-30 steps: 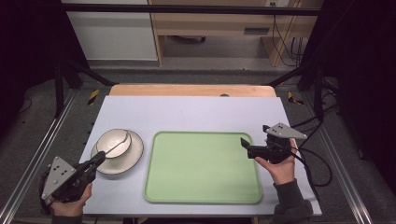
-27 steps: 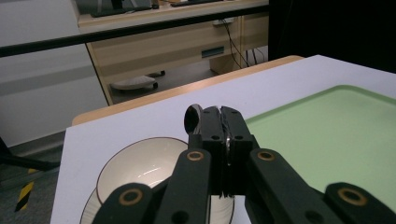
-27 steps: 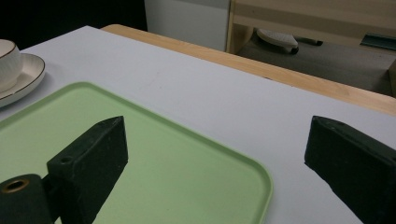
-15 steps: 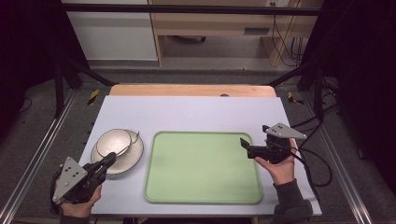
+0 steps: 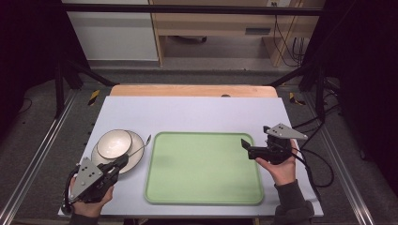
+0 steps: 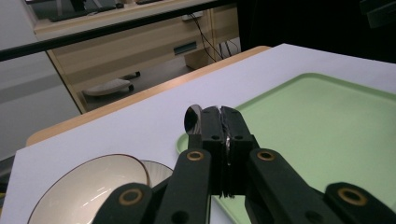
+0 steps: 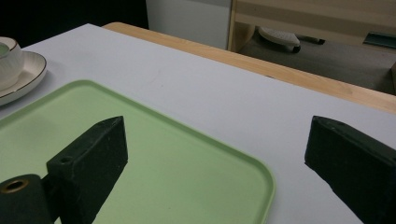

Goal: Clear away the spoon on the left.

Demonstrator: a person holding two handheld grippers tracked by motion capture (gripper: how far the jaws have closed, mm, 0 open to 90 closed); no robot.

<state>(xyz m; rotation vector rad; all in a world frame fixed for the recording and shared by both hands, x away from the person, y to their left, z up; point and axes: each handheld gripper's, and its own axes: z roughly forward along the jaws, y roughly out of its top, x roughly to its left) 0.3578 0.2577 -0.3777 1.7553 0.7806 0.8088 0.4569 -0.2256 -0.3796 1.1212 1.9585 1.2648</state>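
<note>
The left tongs (image 5: 123,161) are clamped shut on a slim metal spoon (image 5: 139,147), lifted beside the white bowl (image 5: 114,143) — likely carrying it toward the pale green plastic tray (image 5: 202,168). The right tongs (image 5: 245,144) gape wide, empty, at the tray's right edge.

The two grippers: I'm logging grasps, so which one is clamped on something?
The left gripper: its jaws are pressed shut on the spoon. The right gripper stands wide open beside the green tray.

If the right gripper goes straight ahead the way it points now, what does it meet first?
The right gripper points left across the tray, apparently above it. Going on, it would probably meet the plate and bowl first; its height is unclear.
</note>
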